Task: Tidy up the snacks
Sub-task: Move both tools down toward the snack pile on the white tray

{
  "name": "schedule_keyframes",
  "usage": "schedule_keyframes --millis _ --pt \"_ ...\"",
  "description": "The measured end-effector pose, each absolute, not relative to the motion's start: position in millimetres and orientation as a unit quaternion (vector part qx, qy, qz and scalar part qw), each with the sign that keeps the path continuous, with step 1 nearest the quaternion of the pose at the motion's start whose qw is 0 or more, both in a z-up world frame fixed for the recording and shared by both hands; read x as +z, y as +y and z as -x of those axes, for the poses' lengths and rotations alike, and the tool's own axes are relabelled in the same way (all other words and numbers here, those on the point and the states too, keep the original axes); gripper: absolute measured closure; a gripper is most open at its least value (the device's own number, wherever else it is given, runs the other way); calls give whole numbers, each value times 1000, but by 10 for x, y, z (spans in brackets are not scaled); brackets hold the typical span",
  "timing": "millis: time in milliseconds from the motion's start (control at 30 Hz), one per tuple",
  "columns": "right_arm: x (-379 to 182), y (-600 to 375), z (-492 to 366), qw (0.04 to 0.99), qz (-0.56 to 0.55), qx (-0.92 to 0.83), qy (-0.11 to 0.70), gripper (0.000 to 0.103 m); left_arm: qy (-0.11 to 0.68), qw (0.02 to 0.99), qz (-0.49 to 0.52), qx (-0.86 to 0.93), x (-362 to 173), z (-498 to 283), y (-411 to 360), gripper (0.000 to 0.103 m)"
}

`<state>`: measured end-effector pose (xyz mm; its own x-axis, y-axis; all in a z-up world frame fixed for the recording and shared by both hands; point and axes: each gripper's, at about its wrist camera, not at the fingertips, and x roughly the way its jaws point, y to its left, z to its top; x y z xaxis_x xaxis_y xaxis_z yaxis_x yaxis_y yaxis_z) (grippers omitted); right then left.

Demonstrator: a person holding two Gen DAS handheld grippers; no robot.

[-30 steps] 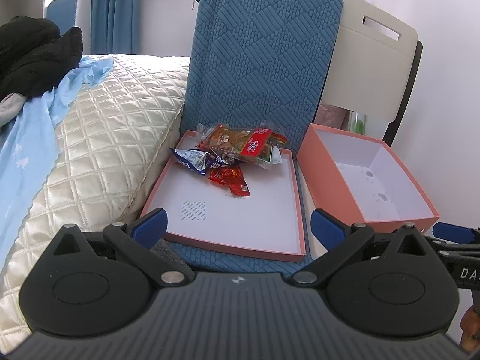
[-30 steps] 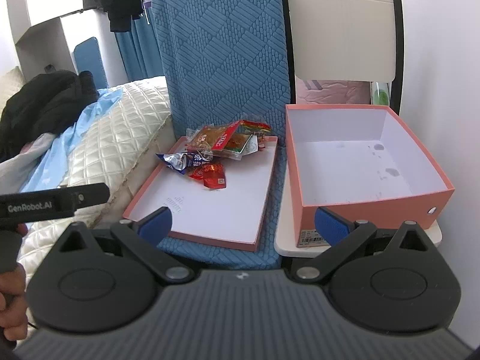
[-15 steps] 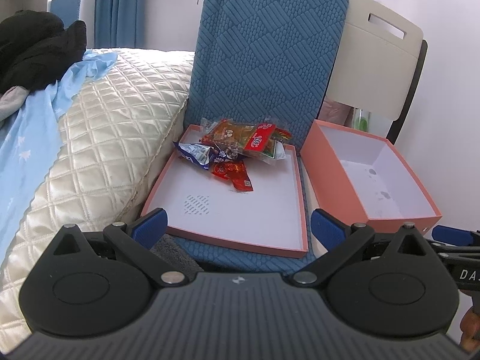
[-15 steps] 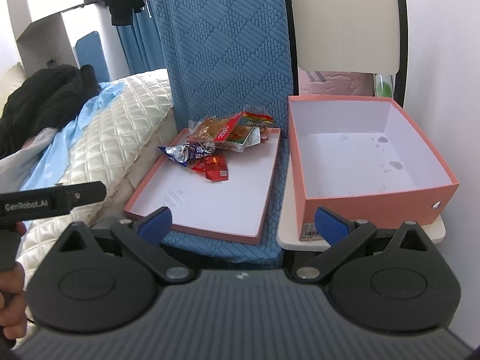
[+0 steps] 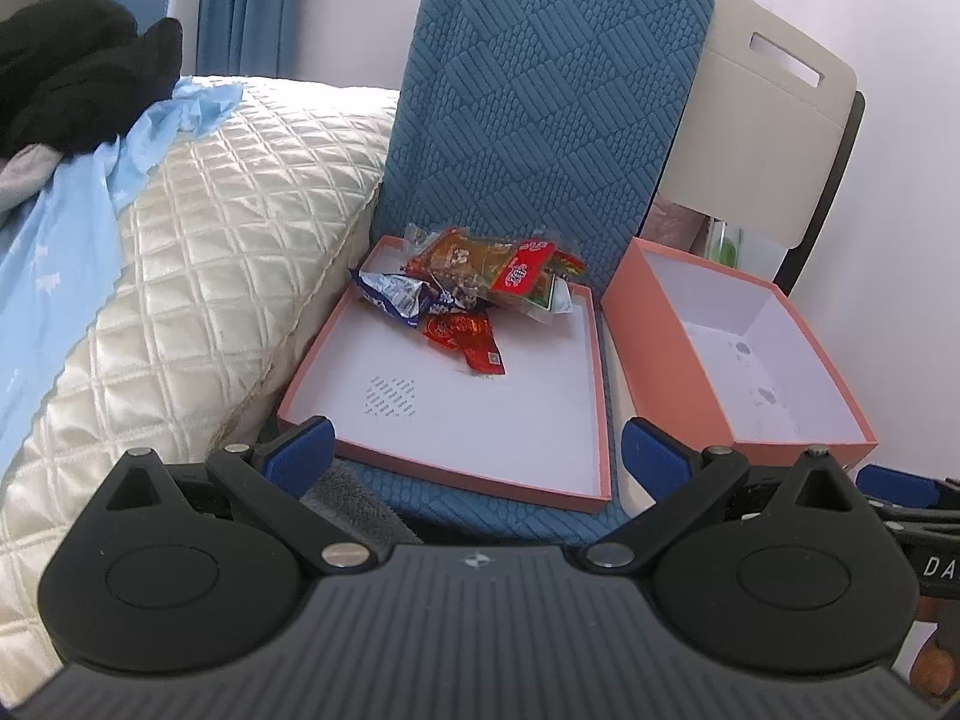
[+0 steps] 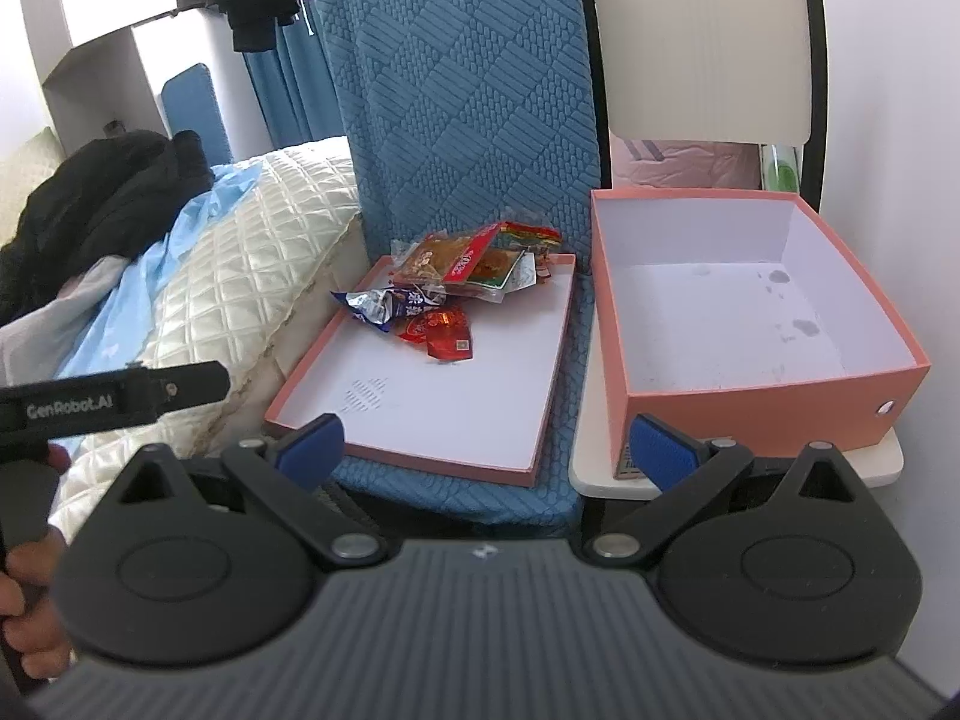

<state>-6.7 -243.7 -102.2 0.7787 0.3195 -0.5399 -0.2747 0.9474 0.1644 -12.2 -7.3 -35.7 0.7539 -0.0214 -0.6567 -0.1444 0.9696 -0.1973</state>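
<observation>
A pile of snack packets (image 5: 468, 294) lies at the far end of a shallow pink box lid (image 5: 558, 480) on a blue padded chair; it also shows in the right wrist view (image 6: 456, 288). A red packet (image 5: 465, 333) sits nearest, a blue-silver one (image 5: 390, 297) to its left. A deep pink box (image 5: 744, 354) with a white inside stands to the right, holding nothing (image 6: 756, 402). My left gripper (image 5: 477, 450) is open, held short of the lid's near edge. My right gripper (image 6: 486, 441) is open, near the lid and box fronts.
A cream quilted bed (image 5: 198, 252) with a light blue cloth (image 5: 66, 210) and black clothes (image 5: 78, 84) lies to the left. The blue chair back (image 5: 540, 120) rises behind the lid. A white chair (image 6: 702, 42) stands behind the box, with a white wall to the right.
Both grippers have edged forward toward the lid and box, so these look slightly larger and lower in view. Both jaws stay open. Snacks have not moved.
</observation>
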Motion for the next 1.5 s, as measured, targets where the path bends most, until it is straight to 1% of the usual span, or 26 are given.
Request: schedule_keyframes --millis 400,967,1000,1033,1233,1267,1400,1500 --pt "-1134 -2429 -13 936 -42 168 306 0 366 924 103 43 -573 -60 2 0" --pt "-1251 -2107 -567 927 -19 195 319 0 384 918 88 44 -792 -693 240 0" --pt "-1255 -2095 -605 927 -19 197 320 7 385 918 84 44 -810 -738 237 0" --pt "-1264 -2084 -654 925 -18 196 324 9 388 917 78 44 -830 -787 232 0" --pt "-1307 -2043 -931 922 -16 193 334 10 400 914 53 51 -953 -1082 284 0" --pt "-1317 -2040 -984 922 -17 195 335 13 402 913 48 52 -973 -1135 300 0" --pt "-1362 -1986 -1236 917 -23 192 348 32 396 917 41 33 -1036 -1311 378 0" --pt "-1408 -1938 -1451 914 -33 196 355 38 401 915 24 28 -1122 -1458 384 1"
